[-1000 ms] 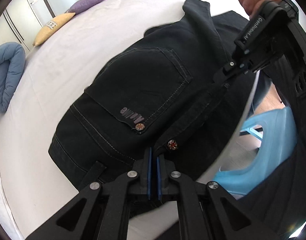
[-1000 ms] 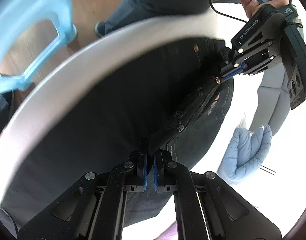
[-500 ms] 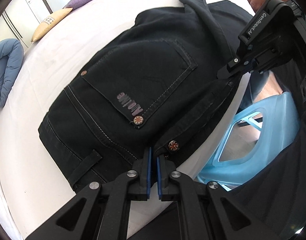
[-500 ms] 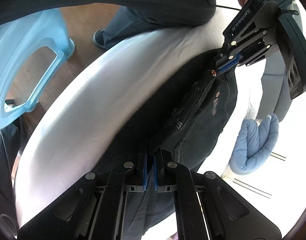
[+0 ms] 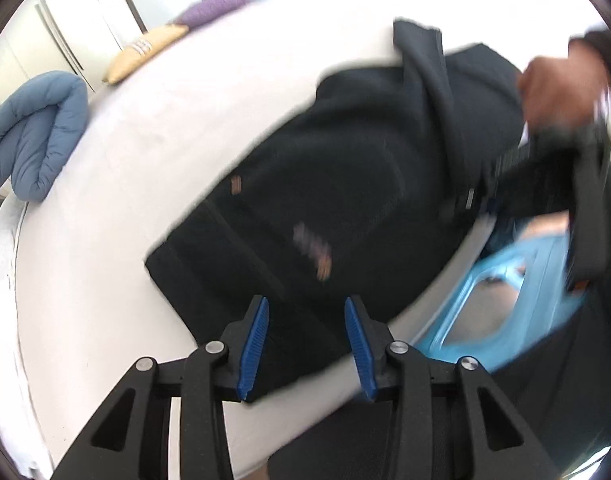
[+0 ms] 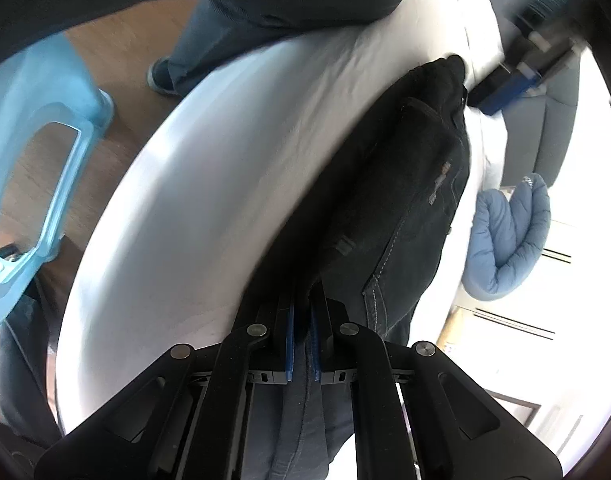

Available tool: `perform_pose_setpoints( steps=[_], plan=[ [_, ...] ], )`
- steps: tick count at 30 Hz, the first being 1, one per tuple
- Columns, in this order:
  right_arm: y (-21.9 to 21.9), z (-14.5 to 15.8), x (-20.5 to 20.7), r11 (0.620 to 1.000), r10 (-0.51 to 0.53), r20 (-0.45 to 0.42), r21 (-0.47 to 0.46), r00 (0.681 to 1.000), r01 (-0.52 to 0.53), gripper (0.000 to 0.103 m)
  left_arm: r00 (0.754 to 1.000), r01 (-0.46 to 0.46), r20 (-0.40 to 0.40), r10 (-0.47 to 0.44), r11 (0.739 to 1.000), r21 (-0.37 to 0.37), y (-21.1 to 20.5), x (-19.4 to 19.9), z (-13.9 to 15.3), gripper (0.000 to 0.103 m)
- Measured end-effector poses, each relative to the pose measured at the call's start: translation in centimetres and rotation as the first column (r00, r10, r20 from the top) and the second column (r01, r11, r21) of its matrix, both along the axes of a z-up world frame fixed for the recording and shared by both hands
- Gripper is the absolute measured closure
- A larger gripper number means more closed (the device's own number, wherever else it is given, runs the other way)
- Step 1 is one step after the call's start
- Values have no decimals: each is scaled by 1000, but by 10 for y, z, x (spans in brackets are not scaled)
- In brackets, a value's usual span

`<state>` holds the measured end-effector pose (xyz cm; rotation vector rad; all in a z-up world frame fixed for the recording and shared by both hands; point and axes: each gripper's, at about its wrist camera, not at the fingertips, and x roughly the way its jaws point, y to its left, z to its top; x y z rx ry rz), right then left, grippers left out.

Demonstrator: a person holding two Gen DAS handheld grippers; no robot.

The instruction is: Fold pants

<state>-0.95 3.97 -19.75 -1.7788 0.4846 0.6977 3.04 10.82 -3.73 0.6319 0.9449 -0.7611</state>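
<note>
Left wrist — left claw [image 5: 307,344] spread above pants [image 5: 345,184].

No text is reading clearly in either view. A pale mark on the back pocket of the black denim pants [image 5: 345,216] is showing only as a motion-blurred smear, and the pattern on the yellow cushion [image 5: 139,46] is appearing too small to make out.
</note>
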Motion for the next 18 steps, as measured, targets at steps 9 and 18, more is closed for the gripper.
perform_pose_setpoints(
  steps=[9,18],
  plan=[
    [-2,-12,-8,997,-64,138,50,988,57,94,985,-123,-129,119,992,-29,-76,34,-53,50],
    [-87,85,5,593,-543,-179,610,820,526,0,962,-234,-149,230,972,-8,-88,38,-81,51]
  ],
)
